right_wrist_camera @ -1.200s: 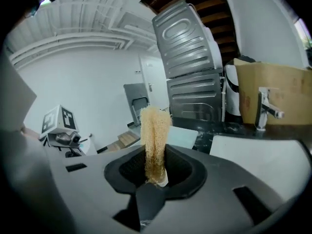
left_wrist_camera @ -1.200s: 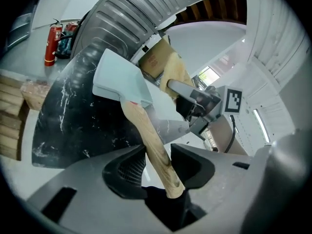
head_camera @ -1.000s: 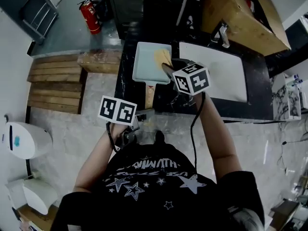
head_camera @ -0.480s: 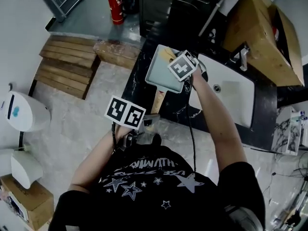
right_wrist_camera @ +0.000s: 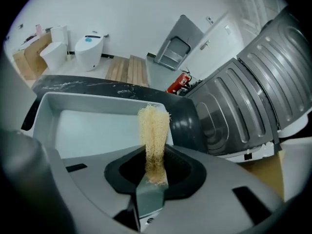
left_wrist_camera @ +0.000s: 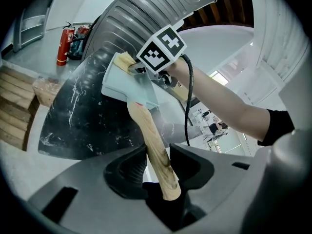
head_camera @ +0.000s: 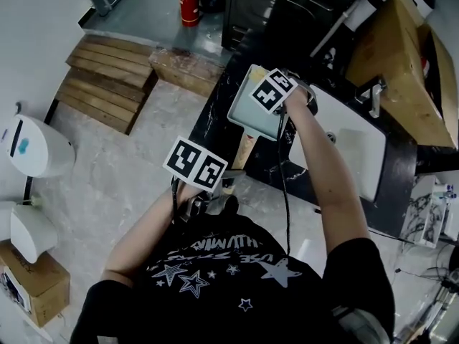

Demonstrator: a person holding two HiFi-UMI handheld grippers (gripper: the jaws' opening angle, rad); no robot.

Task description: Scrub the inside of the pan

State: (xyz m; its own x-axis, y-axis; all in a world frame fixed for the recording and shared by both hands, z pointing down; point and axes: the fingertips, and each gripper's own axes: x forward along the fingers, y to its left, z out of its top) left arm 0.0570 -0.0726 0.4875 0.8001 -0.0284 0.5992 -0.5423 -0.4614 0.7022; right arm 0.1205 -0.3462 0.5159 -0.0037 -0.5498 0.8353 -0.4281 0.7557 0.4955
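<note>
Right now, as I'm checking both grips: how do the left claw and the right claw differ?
The left claw is shut on the wooden handle of the pan; the right claw is shut on a pale fibrous scrubber. The left claw sits back by the person's body; the right claw reaches out over the pan. Both grip something and carry a marker cube.

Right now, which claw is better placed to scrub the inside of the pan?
Right. The right claw grips a loofah scrubber aimed at the pale inside of the pan. The left claw is clamped on the wooden handle of the pan, steadying it.
</note>
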